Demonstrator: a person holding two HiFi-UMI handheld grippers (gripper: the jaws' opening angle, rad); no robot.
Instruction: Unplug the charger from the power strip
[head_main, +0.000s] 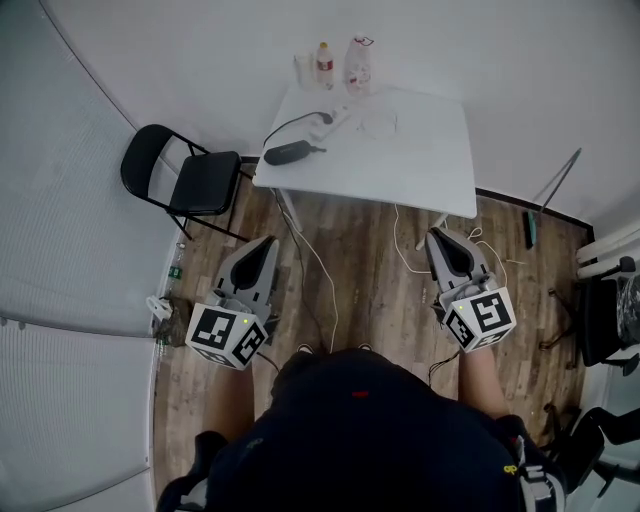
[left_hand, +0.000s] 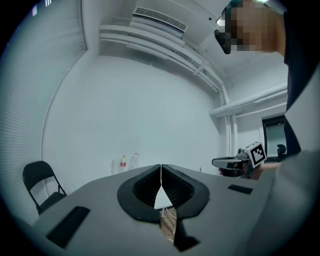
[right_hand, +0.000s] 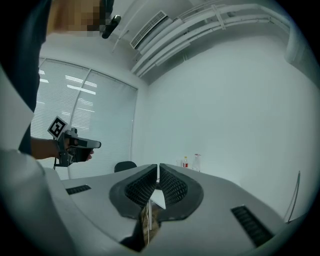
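The task stood at its opening stage: no contact had been made with the task's items. The left gripper (left_hand: 161, 175) had its jaws closed together with nothing between them. The right gripper (right_hand: 157, 172) was likewise closed and empty. Both pointed level toward the table (head_main: 430, 170), which stood at 12 o'clock from the person, well apart from both grippers.

The charger (head_main: 288, 153), a black body, lay near the table's near-left corner, at about 11 o'clock. Its cable (head_main: 285, 128) looped over to the white power strip (head_main: 337, 116) just beyond it. The plug appeared to be seated, although the head view was too small to confirm this. Two bottles (head_main: 357, 64) stood at the far edge. A folding chair (head_main: 190, 180) stood at 10 o'clock.

Remaining steps, as judged: approach the table, open one gripper, clamp the plug, brace the strip, and pull.
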